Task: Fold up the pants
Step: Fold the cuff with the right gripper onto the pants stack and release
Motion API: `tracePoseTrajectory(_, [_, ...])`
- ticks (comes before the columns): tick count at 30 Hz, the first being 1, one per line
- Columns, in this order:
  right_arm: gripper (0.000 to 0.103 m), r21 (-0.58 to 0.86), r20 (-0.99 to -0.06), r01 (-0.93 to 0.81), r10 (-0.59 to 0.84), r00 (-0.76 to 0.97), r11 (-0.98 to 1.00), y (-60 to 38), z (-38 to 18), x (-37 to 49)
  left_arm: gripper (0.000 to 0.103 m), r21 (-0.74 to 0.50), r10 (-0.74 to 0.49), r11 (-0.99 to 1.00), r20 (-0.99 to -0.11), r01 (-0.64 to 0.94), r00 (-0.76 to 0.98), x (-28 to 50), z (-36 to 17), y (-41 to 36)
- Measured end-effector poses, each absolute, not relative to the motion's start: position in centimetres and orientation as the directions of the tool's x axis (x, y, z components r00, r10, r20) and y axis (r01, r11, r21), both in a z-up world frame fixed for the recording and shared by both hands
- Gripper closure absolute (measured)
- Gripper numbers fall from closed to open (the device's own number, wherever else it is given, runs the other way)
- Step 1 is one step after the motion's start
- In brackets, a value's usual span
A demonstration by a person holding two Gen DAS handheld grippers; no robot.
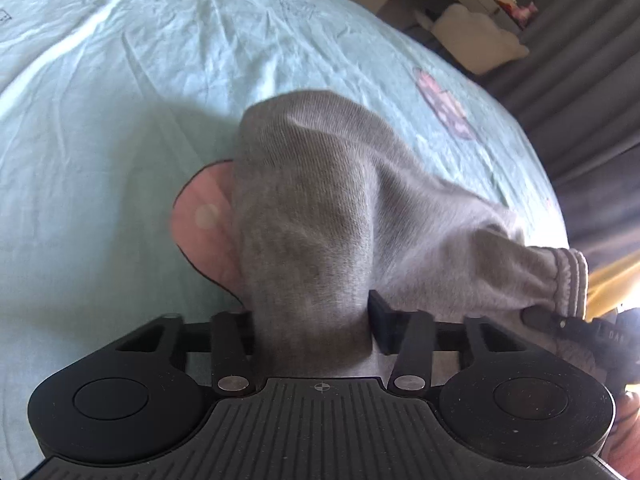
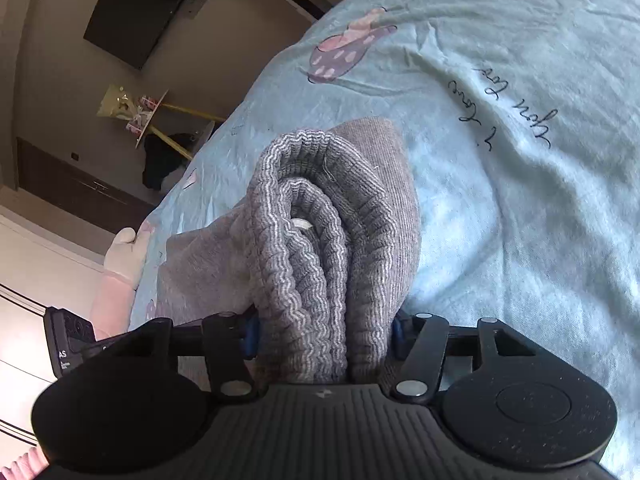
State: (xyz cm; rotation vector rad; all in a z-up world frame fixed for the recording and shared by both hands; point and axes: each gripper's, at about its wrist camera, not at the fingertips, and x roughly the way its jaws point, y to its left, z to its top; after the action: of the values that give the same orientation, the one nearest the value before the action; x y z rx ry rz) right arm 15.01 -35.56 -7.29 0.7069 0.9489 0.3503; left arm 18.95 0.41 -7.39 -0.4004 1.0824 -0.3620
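Note:
The grey knit pants (image 1: 312,208) hang bunched between both grippers above the bed. My left gripper (image 1: 312,320) is shut on a thick fold of smooth grey fabric that rises straight in front of the camera. To its right the pants stretch toward the ribbed waistband (image 1: 568,280), where the other gripper's black tip (image 1: 540,318) shows. In the right wrist view my right gripper (image 2: 324,332) is shut on the doubled ribbed waistband (image 2: 320,220), which stands folded in several layers between the fingers. My fingertips are hidden by cloth in both views.
A light blue bedsheet (image 1: 140,80) with pink cartoon prints and black script (image 2: 512,112) covers the bed below. Beyond the bed edge are grey curtains (image 1: 580,60), a white plush toy (image 1: 472,28), a dark cabinet (image 2: 80,188) and a wall television (image 2: 144,8).

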Motion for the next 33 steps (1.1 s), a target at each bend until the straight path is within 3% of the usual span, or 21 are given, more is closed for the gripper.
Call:
tracePoseTrajectory(4, [0.052,0.700,-0.561,-0.030,0.575,0.595,0.713,-35.5,-4.6,14.9,0.071,-0.486,-0.483,0.865,-0.741,0.125,0.466,18.8,-5.1,-0.2])
tracePoseTrajectory(11, [0.051,0.681,-0.506,-0.081,0.546,0.668,0.728,-35.7,0.1,17.6,0.067,-0.453,-0.468,0.873,-0.678,0.178,0.567,20.5,-1.2,-0.7])
tracePoseTrajectory(13, [0.045,0.661,-0.529,-0.052,0.514,0.675,0.748,-36.0,0.4,18.5,0.047,-0.388,-0.409,0.906,-0.693,0.172,0.593,21.1,-0.7,-1.1])
tracePoseTrajectory(14, [0.034,0.652,-0.558,-0.012,0.490,0.670,0.758,-36.4,0.2,19.0,0.044,-0.346,-0.359,0.927,-0.703,0.146,0.613,21.0,-0.6,-1.1])
tracePoseTrajectory(16, [0.025,0.549,-0.656,0.091,0.361,0.663,0.831,-36.6,0.0,19.4,0.042,-0.279,-0.293,0.952,-0.707,0.127,0.643,20.4,-0.7,-1.0])
tracePoseTrajectory(18, [0.025,0.435,-0.670,0.092,0.254,0.697,0.896,-36.4,0.3,17.9,0.039,-0.236,-0.269,0.962,-0.725,0.139,0.634,18.9,-1.2,-0.9])
tracePoseTrajectory(21, [0.025,0.406,-0.669,0.057,0.255,0.698,0.912,-35.2,0.2,15.7,0.029,-0.177,-0.223,0.975,-0.750,0.135,0.623,16.4,-3.0,-1.2])
tracePoseTrajectory(24, [0.025,0.346,-0.697,0.048,0.223,0.682,0.937,-33.4,-0.9,13.9,0.029,-0.135,-0.178,0.984,-0.785,0.117,0.594,14.3,-5.2,-1.7])
tracePoseTrajectory(30, [0.024,0.168,-0.753,0.052,0.095,0.651,0.984,-31.1,-2.6,12.0,0.021,-0.103,-0.133,0.991,-0.767,0.084,0.627,12.2,-6.3,-1.6])
tracePoseTrajectory(33, [0.016,0.105,-0.768,0.045,0.052,0.638,0.993,-30.7,-3.6,12.2,0.012,-0.056,-0.099,0.995,-0.759,0.088,0.644,12.1,-6.6,-1.8])
